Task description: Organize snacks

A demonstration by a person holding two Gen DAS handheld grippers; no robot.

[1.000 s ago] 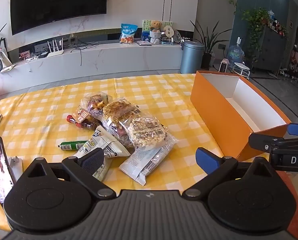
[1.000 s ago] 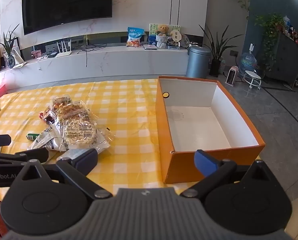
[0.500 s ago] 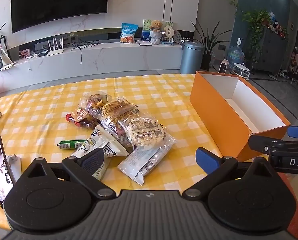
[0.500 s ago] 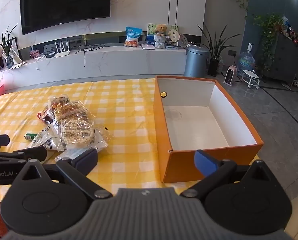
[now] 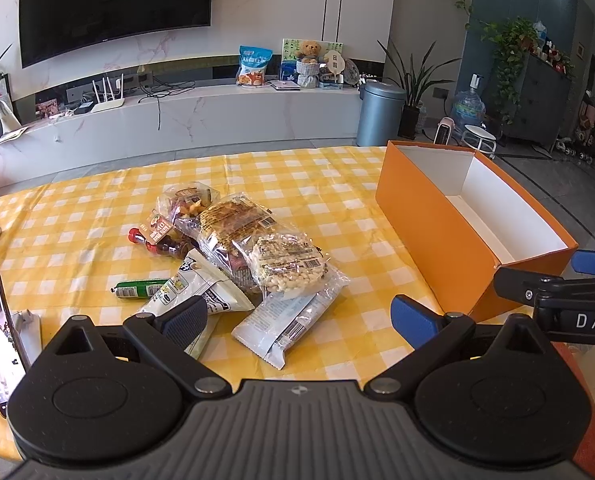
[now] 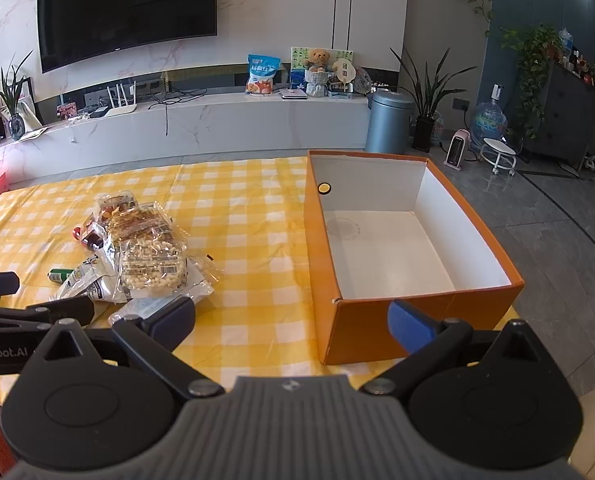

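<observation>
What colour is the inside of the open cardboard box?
White inside the orange-walled cardboard box; the right wrist view shows it best.

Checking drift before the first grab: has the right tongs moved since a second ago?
Yes. In the right wrist view the orange box sits slightly further left than before, so the right tongs shifted slightly rightward.

1. The right gripper (image 6: 291, 322) hangs over the near edge of the yellow checked tablecloth (image 6: 253, 216), jaws spread wide and holding nothing.
2. An orange box (image 6: 377, 332) with a white inside sits right of centre.
3. The snack packets (image 6: 145, 256) lie heaped at left, seemingly overlapping.
</observation>
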